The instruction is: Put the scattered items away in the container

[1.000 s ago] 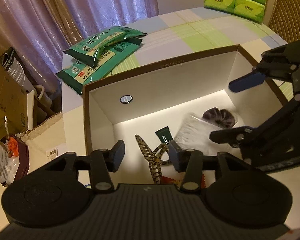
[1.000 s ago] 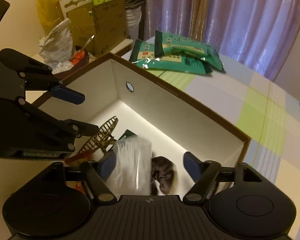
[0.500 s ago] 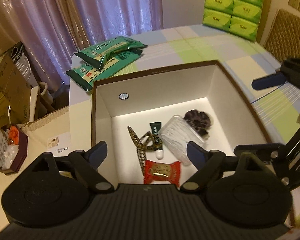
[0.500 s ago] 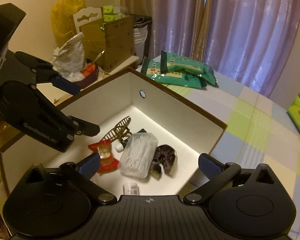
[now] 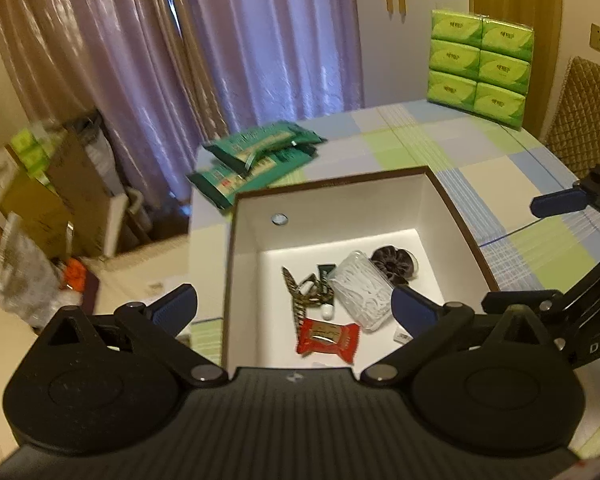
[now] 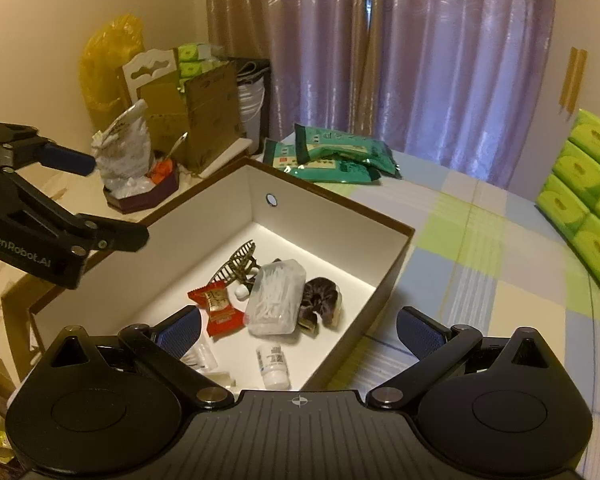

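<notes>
Left-wrist view, left to right. The left gripper, black with blue finger pads, is raised above the near edge of the brown-rimmed white cardboard box; its jaws stand wide apart and hold nothing. On the box floor lie a leopard-patterned hair claw clip, a small dark green sachet, a red foil candy wrapper, a clear plastic case of white cotton swabs and a dark brown fabric scrunchie, the case touching the scrunchie. The right gripper shows at the right edge, jaws likewise parted and empty.

Right-wrist view. A small white labelled bottle lies on the box floor near the camera, apart from the cluster. Beyond the box, two green foil snack packets overlap on the pastel checked tablecloth; a stack of lime-green tissue packs stands at the far right.
</notes>
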